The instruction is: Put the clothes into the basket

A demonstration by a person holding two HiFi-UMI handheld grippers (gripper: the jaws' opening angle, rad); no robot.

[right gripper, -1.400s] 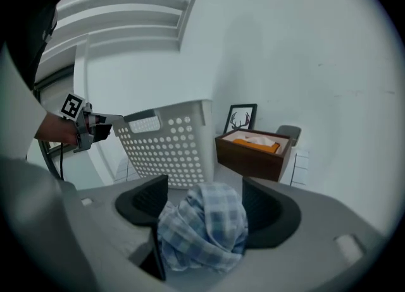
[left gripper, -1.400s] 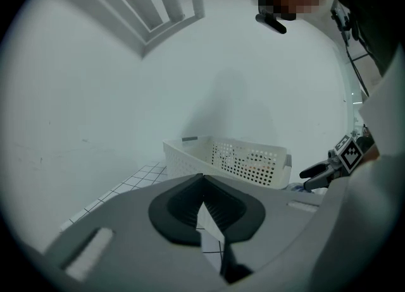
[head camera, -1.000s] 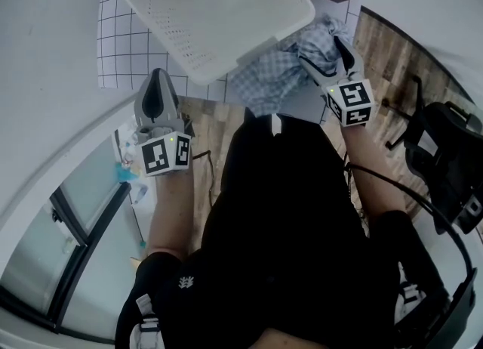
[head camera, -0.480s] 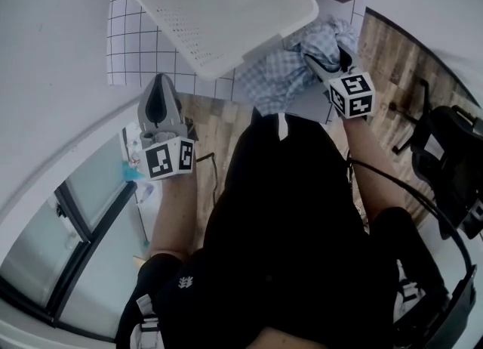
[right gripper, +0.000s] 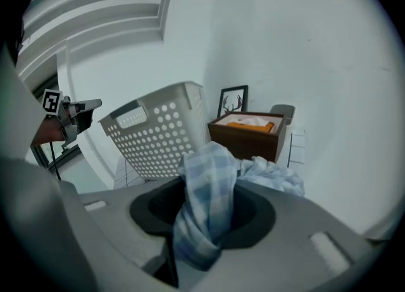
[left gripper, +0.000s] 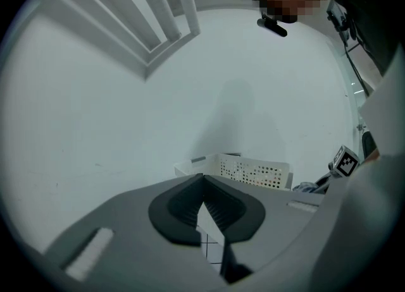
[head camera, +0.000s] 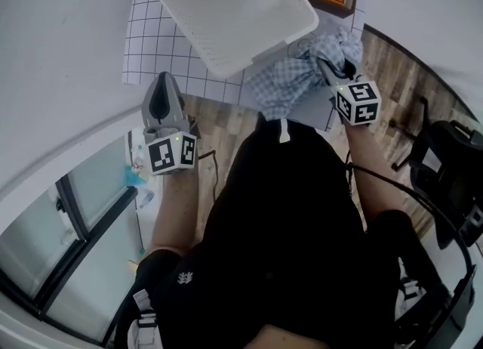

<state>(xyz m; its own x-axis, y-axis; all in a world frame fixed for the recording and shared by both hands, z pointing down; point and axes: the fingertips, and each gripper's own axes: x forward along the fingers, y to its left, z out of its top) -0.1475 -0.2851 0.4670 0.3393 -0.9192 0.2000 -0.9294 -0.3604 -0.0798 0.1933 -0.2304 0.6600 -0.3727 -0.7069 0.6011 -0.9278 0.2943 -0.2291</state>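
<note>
My right gripper (right gripper: pixel 204 205) is closing its jaws on the blue checked cloth (head camera: pixel 290 83). A thick fold of the cloth is already squeezed between them. The rest of it lies in a heap at the near edge of the desk (head camera: pixel 60 38), on the right side, just beside the near right corner of the white basket (head camera: pixel 219 30). The basket sits on the squared mat (head camera: pixel 162 38), and I see nothing in it yet.

My left gripper (left gripper: pixel 202 183) has its jaws together with nothing in them. It hangs over the near edge of the desk, left of the basket.

I think the job has only just begun, so this grab has to be a good one. I would let the jaws squeeze all the way before I lift. Then I would lift the cloth straight up, high enough for the hanging part to clear the basket's rim. If I drag it sideways too low, the cloth could catch on the rim and push the light basket. The brown box (right gripper: pixel 247 129) stands close behind the cloth, so I would keep away from it. I would only let go over the middle of the basket.
</note>
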